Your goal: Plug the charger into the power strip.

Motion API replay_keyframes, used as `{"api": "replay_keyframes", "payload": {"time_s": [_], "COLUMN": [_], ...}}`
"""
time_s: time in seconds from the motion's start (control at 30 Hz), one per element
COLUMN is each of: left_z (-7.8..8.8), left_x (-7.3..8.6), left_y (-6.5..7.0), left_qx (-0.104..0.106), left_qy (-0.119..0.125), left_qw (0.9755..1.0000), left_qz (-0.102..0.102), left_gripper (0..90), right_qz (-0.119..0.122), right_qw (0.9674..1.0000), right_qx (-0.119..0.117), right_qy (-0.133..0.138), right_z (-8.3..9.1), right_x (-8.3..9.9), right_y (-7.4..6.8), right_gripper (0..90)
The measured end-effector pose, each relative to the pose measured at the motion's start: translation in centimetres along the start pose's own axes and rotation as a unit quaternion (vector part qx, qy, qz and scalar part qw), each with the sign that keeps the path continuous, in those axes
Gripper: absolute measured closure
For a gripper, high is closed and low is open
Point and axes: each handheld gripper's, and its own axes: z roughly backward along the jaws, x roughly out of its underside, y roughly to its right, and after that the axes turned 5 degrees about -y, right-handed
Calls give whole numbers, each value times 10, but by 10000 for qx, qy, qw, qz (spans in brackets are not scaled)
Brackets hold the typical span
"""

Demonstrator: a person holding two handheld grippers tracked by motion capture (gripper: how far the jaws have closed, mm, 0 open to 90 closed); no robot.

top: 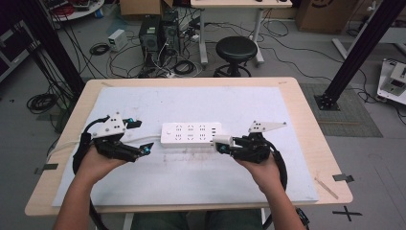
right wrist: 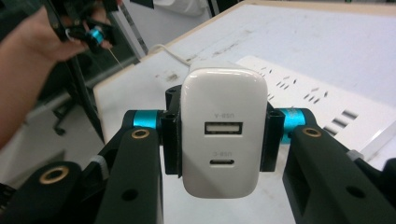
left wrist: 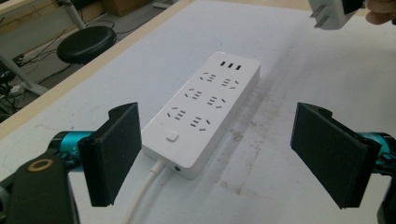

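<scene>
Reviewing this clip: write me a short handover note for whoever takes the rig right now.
Right gripper: shut on the white USB charger, lifted off the table, by the power strip's right end.
Left gripper: open, nothing between its fingers, beside the strip's cord end.
Power strip: flat on the white mat, every socket free.
Done: charger picked up.
Left: probably plug it into a socket; the left gripper could steady the strip.

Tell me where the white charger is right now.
The white charger is clamped in the right gripper, held at the right end of the power strip on the table.
</scene>
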Motion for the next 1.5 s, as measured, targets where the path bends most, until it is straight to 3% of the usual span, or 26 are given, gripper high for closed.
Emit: {"api": "replay_keyframes", "payload": {"time_s": [0.13, 0.2, 0.23, 0.3, 0.4, 0.47, 0.67, 0.7, 0.73, 0.77, 0.83, 0.87, 0.9, 0.93, 0.97, 1.0, 1.03, 1.07, 1.13, 1.17, 1.2, 1.3, 1.33, 1.4, 1.47, 1.5], "left_z": [5, 6, 6, 6, 10, 11, 15, 16, 17, 17, 18, 18, 19, 20, 20, 23, 26, 27, 30, 32, 32, 33, 32, 31, 31, 31], "left_x": [3, 5, 6, 8, 10, 11, 17, 18, 19, 20, 23, 23, 26, 28, 28, 31, 32, 33, 34, 35, 35, 37, 37, 38, 38, 38], "left_y": [-2, -3, -4, -5, -8, -9, -11, -11, -11, -12, -13, -13, -15, -16, -16, -18, -19, -19, -20, -21, -21, -24, -25, -27, -28, -29], "left_qx": [-59, -62, -45, -78, -98, -80, 51, 56, 59, 67, 78, 78, 116, 118, 118, 221, 204, 213, 250, 246, 261, 297, 299, 317, 322, 316], "left_qy": [-5, -27, -53, -122, -154, -150, -175, -166, -172, -172, -205, -205, -210, -206, -206, -146, -164, -156, -175, -204, -217, -282, -272, -296, -314, -325], "left_qw": [10000, 10000, 10000, 9999, 9998, 9998, 9997, 9997, 9997, 9997, 9996, 9996, 9996, 9996, 9996, 9996, 9996, 9996, 9994, 9994, 9993, 9990, 9990, 9989, 9988, 9988], "left_qz": [-17, -17, -15, -38, -67, -53, -143, -148, -154, -156, -173, -173, -176, -155, -155, -108, -134, -128, -147, -159, -164, -187, -169, -166, -181, -171], "left_gripper": [165, 165, 165, 165, 165, 165, 165, 165, 165, 165, 165, 165, 165, 165, 165, 165, 165, 165, 165, 165, 165, 165, 165, 165, 165, 165], "right_qz": [616, 691, 1074, 1199, 1555, 1833, 2241, 2307, 2411, 2411, 2485, 2485, 2615, 2615, 2626, 2678, 2672, 2733, 2795, 2826, 2861, 2897, 2964, 3004, 3015, 3031], "right_qw": [9980, 9975, 9939, 9923, 9856, 9780, 9571, 9521, 9444, 9444, 9371, 9371, 9259, 9259, 9215, 9104, 9080, 8997, 8873, 8834, 8760, 8654, 8580, 8489, 8454, 8416], "right_qx": [140, 112, 247, 285, 574, 811, 1142, 1188, 1224, 1224, 1164, 1164, 1019, 1019, 988, 927, 895, 882, 802, 756, 697, 626, 588, 527, 483, 453], "right_qy": [3, 0, -45, -95, -346, -585, -1440, -1617, -1872, -1872, -2158, -2158, -2531, -2531, -2685, -3016, -3100, -3287, -3580, -3662, -3819, -4041, -4153, -4316, -4383, -4448], "right_z": [-2, -3, -7, -8, -16, -22, -35, -37, -42, -42, -48, -48, -60, -60, -65, -76, -79, -85, -96, -99, -104, -116, -121, -127, -130, -133], "right_x": [-7, -8, -13, -15, -25, -33, -58, -63, -72, -72, -81, -81, -94, -94, -98, -105, -107, -111, -117, -119, -122, -128, -130, -132, -132, -133], "right_y": [-6, -7, -10, -11, -13, -14, -7, -5, 0, 0, 5, 5, 13, 13, 16, 22, 24, 28, 33, 35, 38, 45, 48, 52, 54, 55], "right_gripper": [629, 629, 629, 629, 629, 630, 629, 629, 629, 629, 629, 629, 629, 629, 629, 629, 629, 629, 629, 629, 629, 629, 629, 629, 629, 629]}}
